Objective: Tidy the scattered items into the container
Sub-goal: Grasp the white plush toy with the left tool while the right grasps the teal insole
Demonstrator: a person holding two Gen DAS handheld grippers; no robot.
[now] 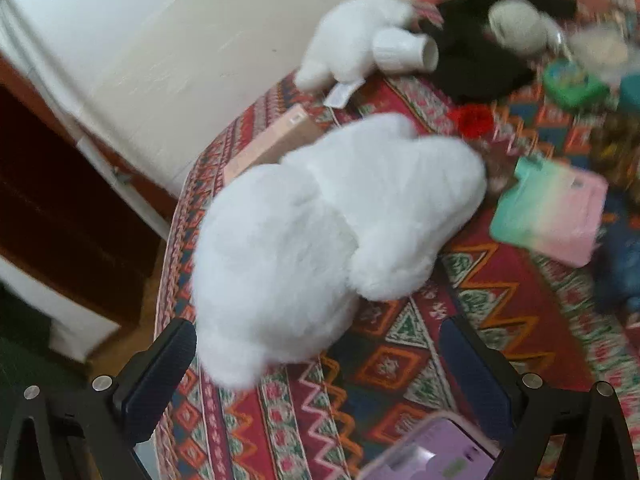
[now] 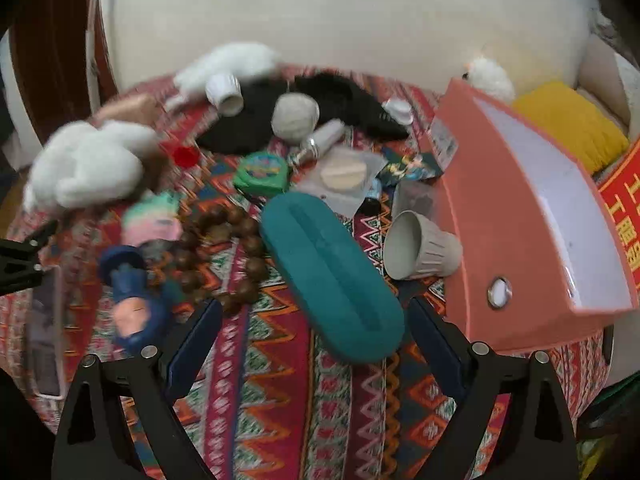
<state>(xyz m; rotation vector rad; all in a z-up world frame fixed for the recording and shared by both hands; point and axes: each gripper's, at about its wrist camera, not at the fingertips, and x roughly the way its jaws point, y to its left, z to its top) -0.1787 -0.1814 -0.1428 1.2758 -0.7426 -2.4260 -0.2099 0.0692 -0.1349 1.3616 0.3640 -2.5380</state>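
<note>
The left hand-held gripper (image 1: 316,356) is seen with its two black fingers spread wide and nothing gripped between them. A large fluffy white plush toy (image 1: 328,232) lies just ahead of the fingers, at the edge of a tabletop covered by a red patterned woven cloth (image 1: 400,368). A flat pinkish cardboard box (image 1: 276,140) is partly covered by the plush toy. A second, smaller white plush toy (image 1: 352,40) lies farther back, with a white ribbed cup (image 1: 404,50) on its side against it and a black furry item (image 1: 480,60) just beside. A pastel green-and-pink pouch (image 1: 552,212) lies to the right of the large plush toy. The picture is blurred, and finer detail cannot be told.

The right hand-held gripper (image 2: 316,344) is likewise seen open and empty. A long teal felt case (image 2: 332,276) lies between and just ahead of its fingers. To the left of the case, a string of brown wooden beads (image 2: 224,248) and a small blue-clad figurine (image 2: 132,300) are noted. A grey ribbed cup (image 2: 420,246) lies on its side to the right, just beside the salmon-pink open box container (image 2: 500,216), which stands at the right side of the tabletop. No scattered item can be seen inside the container. A ball of off-white yarn (image 2: 296,116) and a green round tin (image 2: 262,174) lie farther back.
</note>
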